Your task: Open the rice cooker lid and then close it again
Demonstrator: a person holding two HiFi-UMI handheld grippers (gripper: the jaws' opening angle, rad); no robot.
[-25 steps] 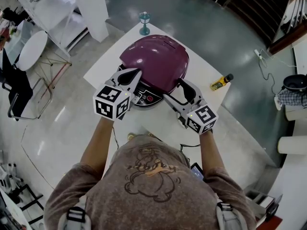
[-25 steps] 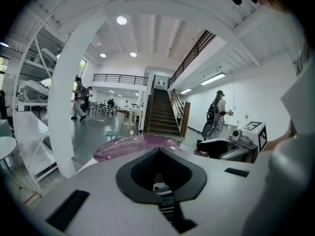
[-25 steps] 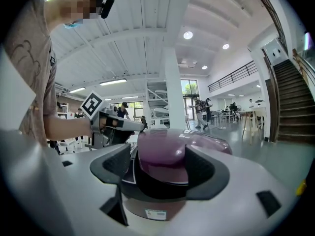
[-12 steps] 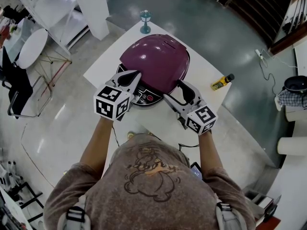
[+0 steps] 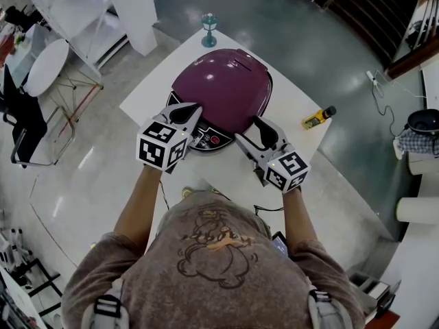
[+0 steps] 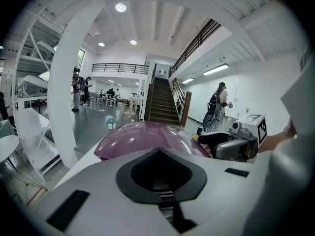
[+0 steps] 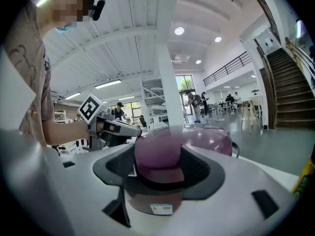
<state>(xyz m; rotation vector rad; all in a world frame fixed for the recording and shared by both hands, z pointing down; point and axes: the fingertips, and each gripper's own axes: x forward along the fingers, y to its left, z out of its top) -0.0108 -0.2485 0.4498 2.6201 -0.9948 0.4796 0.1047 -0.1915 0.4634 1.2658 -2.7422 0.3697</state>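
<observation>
Item: two hand-held grippers at a closed purple rice cooker on a white table.
Nearest, a person in a brown printed T-shirt, both forearms extended. Left gripper: white jaws pressed together, nothing between them, tip over the front-left rim of the cooker beside its black control panel. Right gripper: jaws just been closing, now set either side of a purple projecting part at the cooker's front-right edge, pads seemingly against it. Glossy plum-purple domed rice cooker: stands mid-table, lid down over the body. White rectangular table: bears the cooker; small yellow black-capped bottle near its right edge; teal stemmed ornament at its far corner. Beyond, grey polished floor.
</observation>
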